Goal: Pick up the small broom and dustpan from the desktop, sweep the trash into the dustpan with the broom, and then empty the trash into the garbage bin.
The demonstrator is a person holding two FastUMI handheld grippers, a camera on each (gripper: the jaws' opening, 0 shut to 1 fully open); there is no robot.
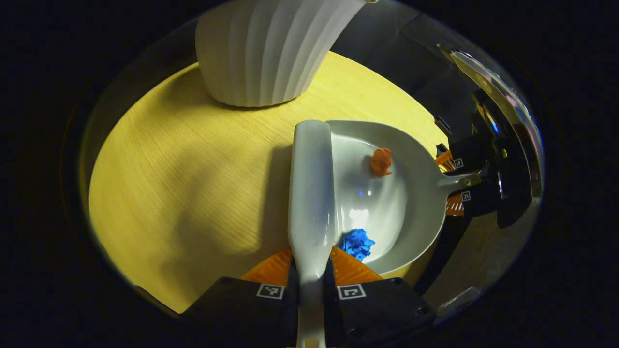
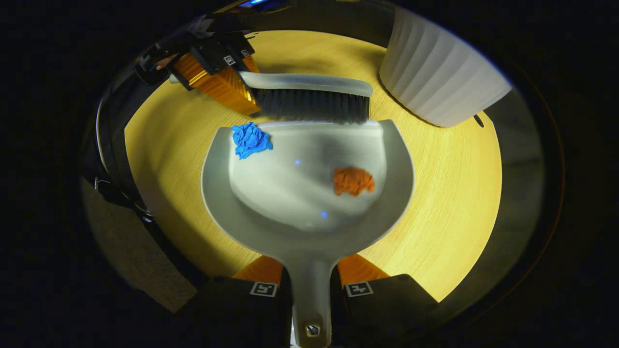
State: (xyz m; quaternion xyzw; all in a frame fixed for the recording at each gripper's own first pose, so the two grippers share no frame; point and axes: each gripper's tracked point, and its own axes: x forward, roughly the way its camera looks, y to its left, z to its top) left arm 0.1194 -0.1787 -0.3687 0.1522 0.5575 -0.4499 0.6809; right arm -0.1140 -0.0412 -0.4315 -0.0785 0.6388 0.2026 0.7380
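Left claw (image 1: 311, 270) clenching the broom (image 1: 310, 193) handle, right claw (image 2: 309, 280) gripping the dustpan (image 2: 271, 227) handle, blue scrap (image 2: 250, 139) and orange scrap (image 2: 353, 181) lying ahead of it in the pan, on the surface (image 1: 184, 183).

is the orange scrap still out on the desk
No, in the right gripper view the orange scrap lies inside the dustpan, with the blue scrap near the pan's front edge by the broom.
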